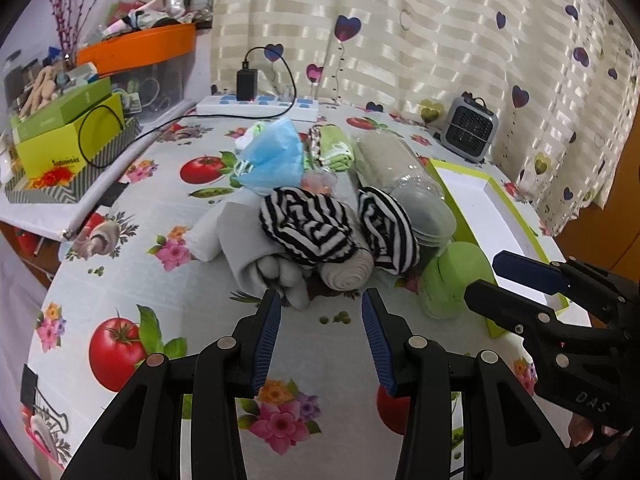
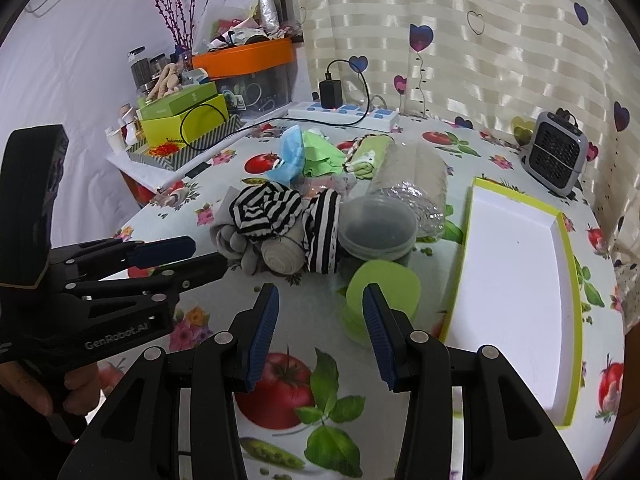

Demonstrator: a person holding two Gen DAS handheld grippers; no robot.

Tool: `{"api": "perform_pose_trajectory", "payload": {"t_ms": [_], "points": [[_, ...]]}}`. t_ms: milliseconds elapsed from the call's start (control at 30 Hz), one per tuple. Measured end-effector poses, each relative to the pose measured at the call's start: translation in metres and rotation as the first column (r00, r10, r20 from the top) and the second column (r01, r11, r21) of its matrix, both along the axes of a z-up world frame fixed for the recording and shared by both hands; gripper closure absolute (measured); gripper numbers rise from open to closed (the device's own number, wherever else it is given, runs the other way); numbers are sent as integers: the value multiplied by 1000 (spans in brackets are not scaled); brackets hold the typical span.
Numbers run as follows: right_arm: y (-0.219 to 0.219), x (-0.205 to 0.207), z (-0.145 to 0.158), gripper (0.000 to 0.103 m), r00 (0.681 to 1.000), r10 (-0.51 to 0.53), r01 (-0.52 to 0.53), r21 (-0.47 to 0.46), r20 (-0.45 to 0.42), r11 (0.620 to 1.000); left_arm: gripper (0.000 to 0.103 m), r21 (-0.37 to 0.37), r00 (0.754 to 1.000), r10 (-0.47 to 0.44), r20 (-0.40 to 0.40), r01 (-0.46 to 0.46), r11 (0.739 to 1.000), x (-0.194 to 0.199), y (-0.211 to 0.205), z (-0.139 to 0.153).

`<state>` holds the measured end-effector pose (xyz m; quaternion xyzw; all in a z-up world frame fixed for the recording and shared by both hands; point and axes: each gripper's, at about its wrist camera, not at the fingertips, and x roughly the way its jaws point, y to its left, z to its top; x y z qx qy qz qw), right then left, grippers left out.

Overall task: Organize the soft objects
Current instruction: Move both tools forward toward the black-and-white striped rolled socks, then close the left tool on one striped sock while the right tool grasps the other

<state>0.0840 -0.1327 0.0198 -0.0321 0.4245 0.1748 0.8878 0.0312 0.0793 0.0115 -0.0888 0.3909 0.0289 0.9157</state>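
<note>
The cloth-covered table (image 2: 304,320) holds an empty white tray (image 2: 508,280) with lime walls at the right, and left of it a heap of soft rolls: grey socks (image 1: 276,268), striped socks (image 1: 316,224), a bagged beige roll (image 1: 384,160), a blue mask (image 1: 276,152). Both the left gripper (image 1: 322,312) and right gripper (image 2: 320,304) hover empty, fingers wide. Best to pinch one roll at its middle, since knit sags and plastic slips; the green disc (image 2: 384,288) lies nearest the right gripper.

Ahead of our left gripper (image 1: 322,306) we see black-and-white striped cloths (image 1: 306,224), a grey roll (image 1: 348,274), and a tomato-and-flower tablecloth (image 1: 132,208).
</note>
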Motion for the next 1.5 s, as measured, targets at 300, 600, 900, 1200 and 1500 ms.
{"api": "perform_pose_trajectory", "payload": {"t_ms": [300, 600, 900, 1200, 1500], "points": [[10, 26, -8, 58, 1000, 12, -12, 0, -12, 1000, 62, -55, 998, 67, -14, -68, 996, 10, 35, -6], [19, 54, -10, 58, 1000, 24, -24, -14, 1, 1000, 62, -128, 999, 40, 5, -39, 991, 36, 45, -6], [31, 65, -26, 70, 999, 45, -46, -55, -19, 997, 62, -167, 1000, 22, -11, -23, 986, 60, 46, -15], [36, 67, -26, 99, 999, 53, -52, -86, 3, 995, 63, -196, 1000, 9, -13, -11, 980, 69, 45, -19], [27, 52, -10, 99, 998, 50, -49, -20, 43, 999, 96, -216, 1000, -13, 12, 15, 976, 59, 42, -13]]}}
